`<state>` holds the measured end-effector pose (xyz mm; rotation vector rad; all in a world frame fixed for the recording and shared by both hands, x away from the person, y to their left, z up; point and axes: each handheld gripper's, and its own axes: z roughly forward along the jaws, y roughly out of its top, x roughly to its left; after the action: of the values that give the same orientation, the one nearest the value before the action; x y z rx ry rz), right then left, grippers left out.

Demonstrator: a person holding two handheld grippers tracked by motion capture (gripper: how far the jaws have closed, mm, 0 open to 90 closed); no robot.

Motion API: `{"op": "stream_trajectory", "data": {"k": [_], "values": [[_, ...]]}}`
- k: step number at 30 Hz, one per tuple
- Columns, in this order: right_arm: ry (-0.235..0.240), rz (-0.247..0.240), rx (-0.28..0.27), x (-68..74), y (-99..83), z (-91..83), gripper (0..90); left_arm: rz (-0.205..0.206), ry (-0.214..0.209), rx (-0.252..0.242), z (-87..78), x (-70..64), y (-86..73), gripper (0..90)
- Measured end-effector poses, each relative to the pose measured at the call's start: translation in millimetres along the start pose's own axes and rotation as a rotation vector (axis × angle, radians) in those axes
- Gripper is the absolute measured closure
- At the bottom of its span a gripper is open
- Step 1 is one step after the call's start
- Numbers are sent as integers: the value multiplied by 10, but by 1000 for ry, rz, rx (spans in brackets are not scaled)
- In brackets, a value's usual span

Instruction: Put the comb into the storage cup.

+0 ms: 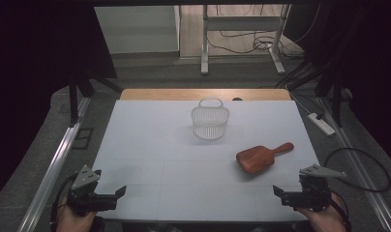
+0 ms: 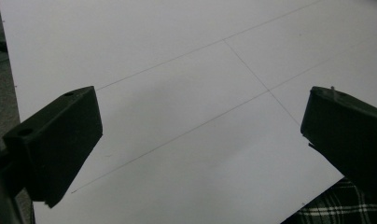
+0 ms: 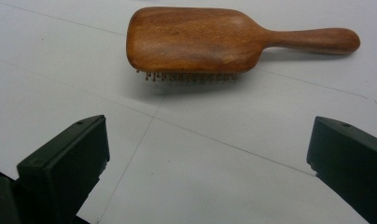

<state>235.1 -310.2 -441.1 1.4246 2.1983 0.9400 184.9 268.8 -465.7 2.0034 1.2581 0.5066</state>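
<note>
A wooden hairbrush [image 1: 261, 157] lies bristles down on the white table [image 1: 150, 145], right of the middle, its handle pointing to the far right. A white mesh basket [image 1: 210, 121] with a loop handle stands upright near the table's far middle. My right gripper [image 1: 280, 193] rests open at the near right corner, a short way in front of the hairbrush [image 3: 210, 39], with nothing between its jaws. At the near left corner my left gripper [image 1: 117, 195] is open over bare table, jaws wide apart.
Beyond the white sheet runs the table's wooden far edge [image 1: 203, 94]. A power strip [image 1: 322, 123] and cables lie on the floor at the right. Desk legs [image 1: 204, 43] stand on the floor beyond. Plaid cloth [image 2: 345, 205] shows past the table's near edge.
</note>
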Motion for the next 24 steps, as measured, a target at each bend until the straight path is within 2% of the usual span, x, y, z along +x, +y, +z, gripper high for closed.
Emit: {"op": "stream_trajectory", "data": {"k": [7,12,24], "values": [[6,-5,2,3,0,3,0,11,-25,7,12,0,1,0],[10,-16,10,9,1,9,0,26,-29,14,17,-9,5,0],[17,-36,14,30,7,14,0,25,-40,6,16,-3,0,1]]}}
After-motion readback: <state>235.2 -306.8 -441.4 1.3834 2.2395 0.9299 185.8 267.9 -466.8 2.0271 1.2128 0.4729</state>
